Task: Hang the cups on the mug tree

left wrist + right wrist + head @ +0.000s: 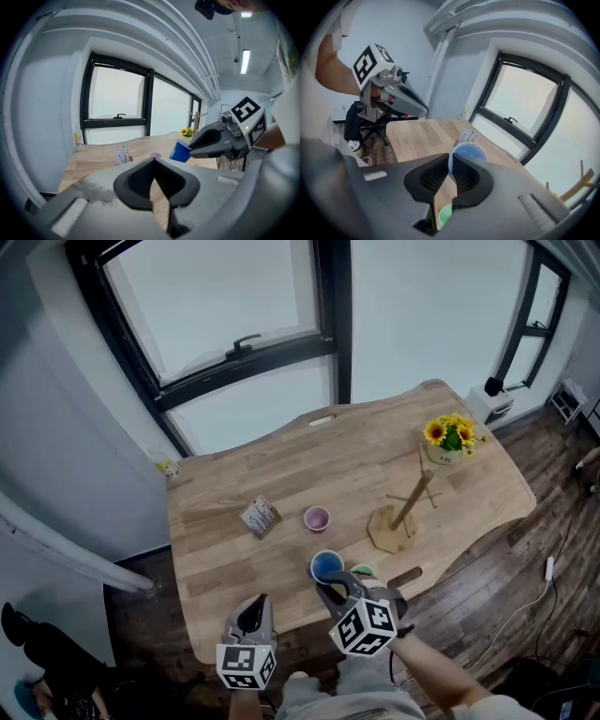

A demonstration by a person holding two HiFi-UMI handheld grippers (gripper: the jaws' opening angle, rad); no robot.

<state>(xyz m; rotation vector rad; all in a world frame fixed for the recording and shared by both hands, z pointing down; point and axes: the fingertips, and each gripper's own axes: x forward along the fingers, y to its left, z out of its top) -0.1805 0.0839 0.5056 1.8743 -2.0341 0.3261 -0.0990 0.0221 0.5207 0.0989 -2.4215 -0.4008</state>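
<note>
A: Nearest first. What about the two marker cubes at the bottom?
B: The right hand-held gripper [330,585] is clamped on the rim of the blue cup [326,566]. One jaw is inside and one outside, as the right gripper view shows [451,157]. The cup is tilted over the near edge of the counter [281,474].
A: And the left?
B: The left hand-held gripper [257,600] has its jaws together with nothing between them [153,160]. It sits just left of the right one, near the counter's front edge.
A: Now big to small.
B: The counter is light wood and sits under the window [234,324]. The mug tree [405,510] stands on the right half, well apart from the blue cup. The sunflower pot [450,439] is just behind it. A small printed carton [260,516] is at centre-left.
A: Any other cups?
B: The purple cup [317,517] stands upright between the carton and the mug tree's base. The green cup [363,571] is just beside the right hand-held gripper and partly hidden by it.
</note>
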